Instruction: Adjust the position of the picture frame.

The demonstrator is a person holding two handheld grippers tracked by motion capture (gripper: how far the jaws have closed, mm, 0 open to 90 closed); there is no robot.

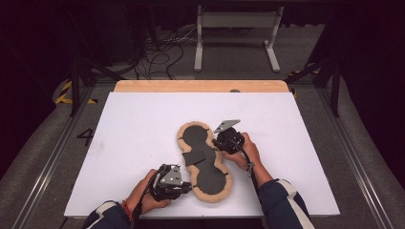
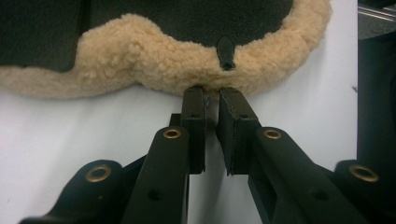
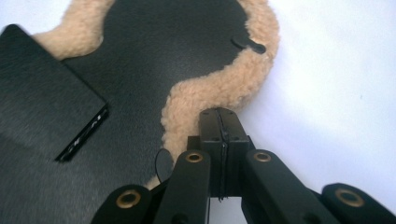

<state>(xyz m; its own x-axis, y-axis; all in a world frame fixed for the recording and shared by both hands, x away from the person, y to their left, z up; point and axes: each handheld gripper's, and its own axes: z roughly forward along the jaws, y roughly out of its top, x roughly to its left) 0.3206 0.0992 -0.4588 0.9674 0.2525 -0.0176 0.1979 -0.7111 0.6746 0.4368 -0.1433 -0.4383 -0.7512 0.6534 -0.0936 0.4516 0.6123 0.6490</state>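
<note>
A peanut-shaped pad (image 1: 212, 177) with a black face and a tan fleece rim lies on the white table top (image 1: 143, 124). A black flap (image 1: 193, 156) sits across its waist. My left gripper (image 1: 191, 186) meets the near lobe's left rim. In the left gripper view its jaws stand almost together (image 2: 212, 95), with a tuft of the fleece rim (image 2: 140, 51) pinched between the tips, just below a small black tab (image 2: 225, 51). My right gripper (image 1: 217, 143) is at the waist's right side. Its jaws are pressed shut (image 3: 219, 114), tips touching the fleece rim (image 3: 219, 88) beside the flap (image 3: 42, 93).
A wooden strip (image 1: 200, 86) runs along the table's far edge. Beyond it on the floor stand a white metal frame (image 1: 236, 33) and loose cables (image 1: 162, 52). Bare white surface lies left of and behind the pad.
</note>
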